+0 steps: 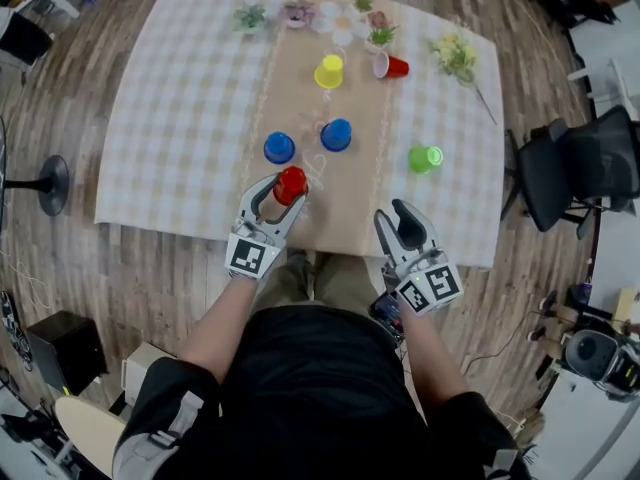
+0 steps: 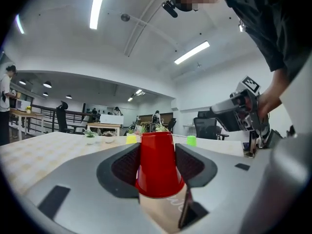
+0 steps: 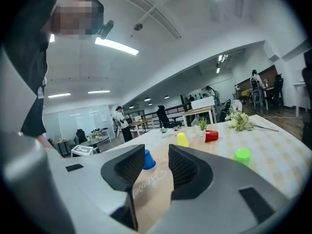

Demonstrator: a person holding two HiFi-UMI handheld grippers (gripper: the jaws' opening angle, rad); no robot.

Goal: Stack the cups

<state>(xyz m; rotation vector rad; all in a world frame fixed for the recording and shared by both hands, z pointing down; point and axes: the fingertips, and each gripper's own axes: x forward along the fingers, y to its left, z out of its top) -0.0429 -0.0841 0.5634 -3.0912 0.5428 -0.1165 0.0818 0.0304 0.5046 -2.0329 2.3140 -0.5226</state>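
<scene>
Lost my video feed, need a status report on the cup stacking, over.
Left gripper shut on inverted red cup. Right gripper open, empty. Two blue cups stand ahead, nothing between.

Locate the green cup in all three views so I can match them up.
Head view: green cup is right of centre, a little above mid-height, alone on the checked cloth.
Left gripper view: green cup is small and far off, right of centre at mid-height.
Right gripper view: green cup is at the right, below mid-height, the nearest cup.
Shared landmark: the yellow cup, which shows in every view.
</scene>
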